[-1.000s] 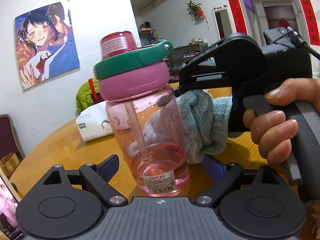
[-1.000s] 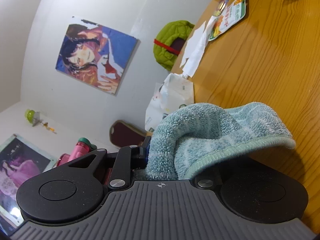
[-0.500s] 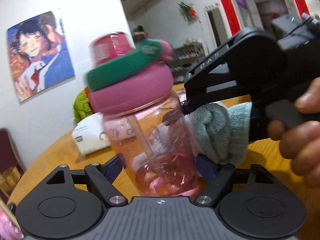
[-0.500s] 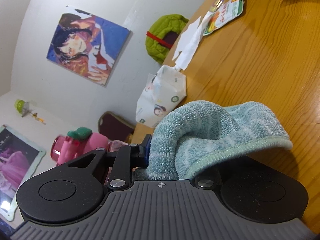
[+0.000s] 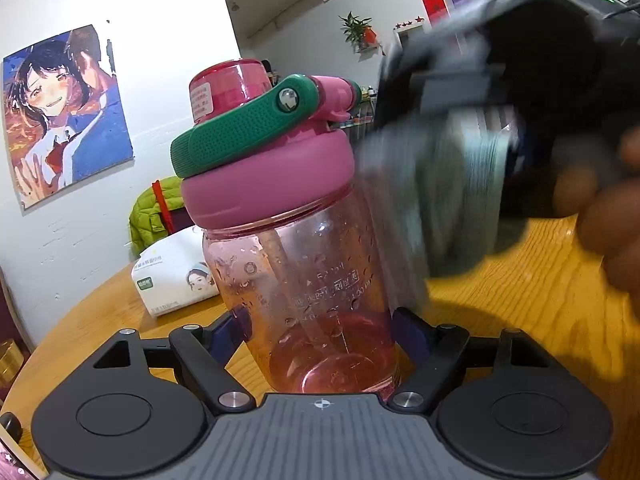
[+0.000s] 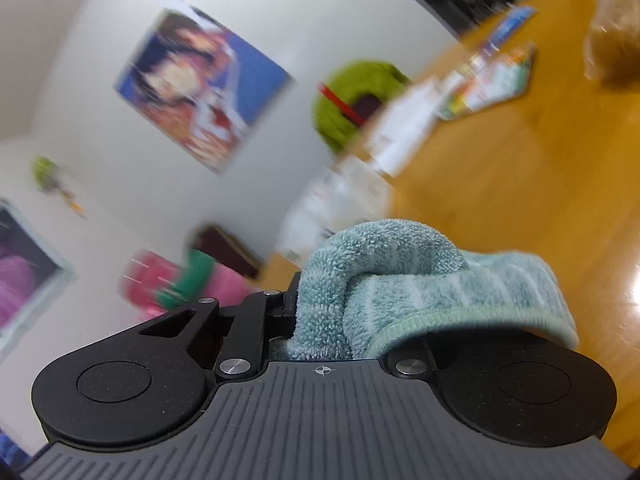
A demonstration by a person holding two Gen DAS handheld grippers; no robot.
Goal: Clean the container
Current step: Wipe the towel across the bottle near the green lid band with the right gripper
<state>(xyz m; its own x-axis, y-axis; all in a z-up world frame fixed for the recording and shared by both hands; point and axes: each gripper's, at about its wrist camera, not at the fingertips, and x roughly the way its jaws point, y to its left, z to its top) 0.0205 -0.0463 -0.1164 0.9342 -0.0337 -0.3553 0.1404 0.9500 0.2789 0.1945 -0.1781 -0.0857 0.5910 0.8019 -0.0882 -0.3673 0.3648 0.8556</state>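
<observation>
A clear pink water bottle [image 5: 304, 272] with a pink lid [image 5: 268, 176] and a green carry handle [image 5: 244, 128] is tilted and held above the wooden table [image 5: 520, 304]. My left gripper [image 5: 322, 328] is shut on the bottle's lower body; a little pink liquid sits at its bottom. My right gripper [image 6: 360, 312] is shut on a folded light-blue towel [image 6: 404, 276]. In the left wrist view the towel [image 5: 460, 200] is blurred, up beside the bottle's right side near the lid. The bottle shows blurred at the left of the right wrist view [image 6: 176, 284].
A white tissue pack [image 5: 176, 280] lies on the table behind the bottle. A green jacket [image 5: 150, 208] hangs on a chair by the wall. Snack packets and papers [image 6: 488, 84] lie at the table's far side. A poster [image 5: 60, 112] hangs on the wall.
The bottle has come closer into my left gripper and tilted. My right gripper has swept the towel upward along the bottle's right side, from the lower body toward the lid, moving fast.
</observation>
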